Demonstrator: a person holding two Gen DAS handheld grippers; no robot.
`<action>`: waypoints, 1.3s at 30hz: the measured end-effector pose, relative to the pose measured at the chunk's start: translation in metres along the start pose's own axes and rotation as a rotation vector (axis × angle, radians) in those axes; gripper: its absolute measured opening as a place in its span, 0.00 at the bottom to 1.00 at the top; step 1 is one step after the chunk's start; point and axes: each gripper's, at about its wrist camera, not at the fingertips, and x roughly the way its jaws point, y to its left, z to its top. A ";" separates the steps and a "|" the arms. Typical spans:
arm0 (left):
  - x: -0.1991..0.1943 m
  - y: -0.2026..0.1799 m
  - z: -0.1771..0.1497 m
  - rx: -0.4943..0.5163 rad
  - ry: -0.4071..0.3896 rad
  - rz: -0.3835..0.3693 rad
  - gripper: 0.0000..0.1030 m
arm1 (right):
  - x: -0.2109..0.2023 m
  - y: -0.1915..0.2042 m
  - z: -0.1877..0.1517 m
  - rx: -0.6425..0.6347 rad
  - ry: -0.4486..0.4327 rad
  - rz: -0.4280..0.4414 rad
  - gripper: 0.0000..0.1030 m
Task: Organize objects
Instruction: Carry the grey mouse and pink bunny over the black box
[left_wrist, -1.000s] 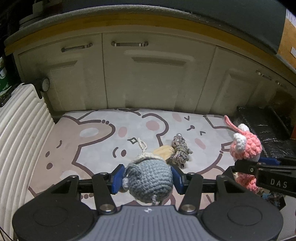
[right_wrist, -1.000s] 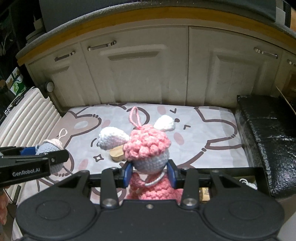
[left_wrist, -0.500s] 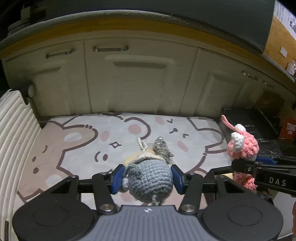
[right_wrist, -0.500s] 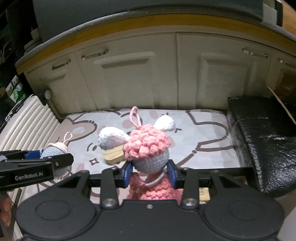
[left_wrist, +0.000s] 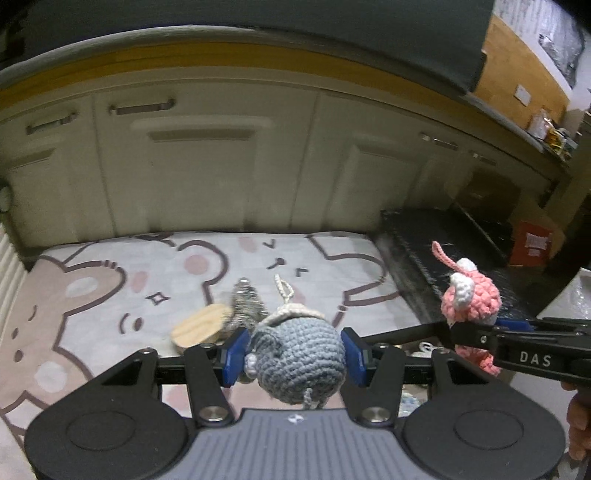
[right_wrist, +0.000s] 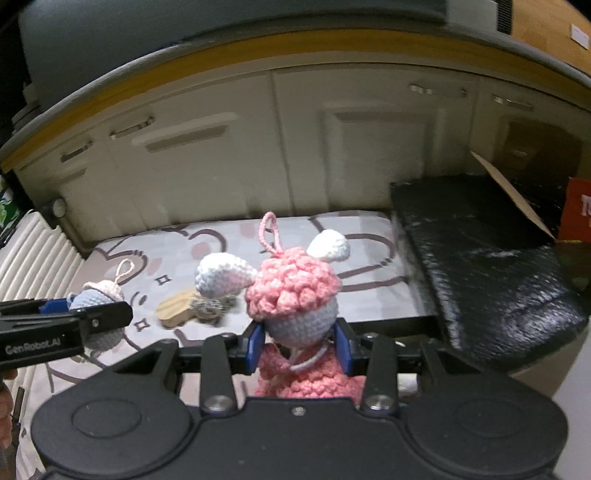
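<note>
My left gripper (left_wrist: 293, 356) is shut on a grey-blue crochet toy (left_wrist: 299, 358) with a cream loop, held above the cartoon-print mat (left_wrist: 92, 295). My right gripper (right_wrist: 300, 345) is shut on a pink crochet doll (right_wrist: 295, 295) with white ears and a pink loop. The doll also shows at the right in the left wrist view (left_wrist: 474, 299). The blue toy shows at the left in the right wrist view (right_wrist: 98, 299). On the mat lie a wooden piece (left_wrist: 201, 326) and a grey yarn bundle (left_wrist: 247, 306), touching each other.
Cream cabinet doors (left_wrist: 207, 166) stand behind the mat. A black foam-wrapped block (right_wrist: 487, 254) lies right of the mat, with a red box (left_wrist: 532, 245) beyond it. A white ribbed case (right_wrist: 33, 258) borders the mat's left side.
Both grippers have lifted and drawn back to the right with their toys still held. The wooden piece and yarn bundle now sit further left and lower in the views.
</note>
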 end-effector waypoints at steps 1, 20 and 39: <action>0.001 -0.004 0.000 0.006 0.002 -0.009 0.53 | -0.001 -0.004 0.000 0.005 0.002 -0.006 0.40; 0.022 -0.057 -0.008 0.066 0.045 -0.157 0.53 | 0.040 -0.056 -0.024 0.021 0.170 -0.075 0.41; 0.069 -0.080 -0.024 0.005 0.200 -0.288 0.53 | 0.047 -0.086 -0.029 0.124 0.208 -0.142 0.60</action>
